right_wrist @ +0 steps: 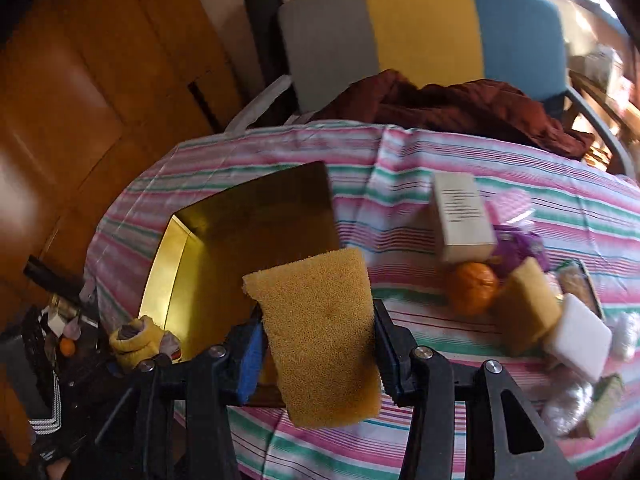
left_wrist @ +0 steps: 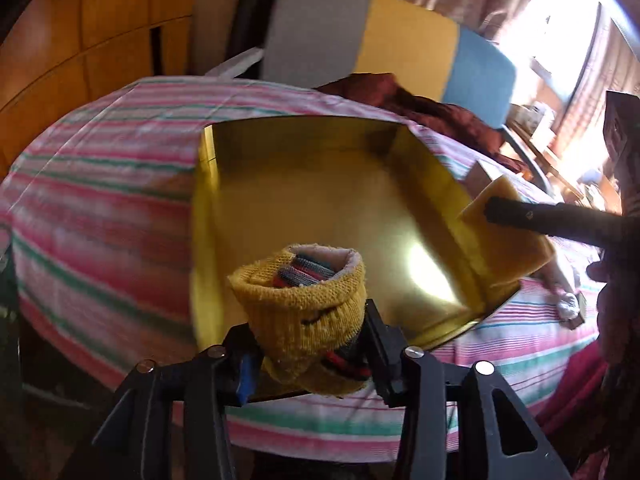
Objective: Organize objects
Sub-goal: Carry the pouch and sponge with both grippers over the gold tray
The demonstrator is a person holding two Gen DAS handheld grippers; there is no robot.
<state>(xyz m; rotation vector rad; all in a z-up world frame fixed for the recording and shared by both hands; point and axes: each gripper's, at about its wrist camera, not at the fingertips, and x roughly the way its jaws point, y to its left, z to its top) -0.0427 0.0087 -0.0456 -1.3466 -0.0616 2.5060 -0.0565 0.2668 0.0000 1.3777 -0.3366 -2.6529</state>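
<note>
Left wrist view: left tongs [left_wrist: 310, 344] clamped on rolled yellow sock bundle [left_wrist: 304, 304] over near edge of gold tray [left_wrist: 320, 184]. Soft, light, squashy; best pinched mid-roll.

Right wrist view: right tongs [right_wrist: 318, 344] clamped on yellow sponge [right_wrist: 320, 332] beside tray, above striped counter [right_wrist: 400, 208]. Light, springy, non-fragile; gripped across flat sides.

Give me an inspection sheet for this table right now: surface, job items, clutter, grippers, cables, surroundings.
Surface: striped pink-green tablecloth.
Job's things: open gold box, empty inside; rolled yellow knit sock; yellow sponge.
Clutter: orange fruit, white carton, second sponge, white block.
Grippers: left gripper holds the sock; right gripper holds the sponge.
Cables: nothing seen.
Surroundings: grey-yellow-blue chair, maroon cloth, wooden cabinet.
</note>
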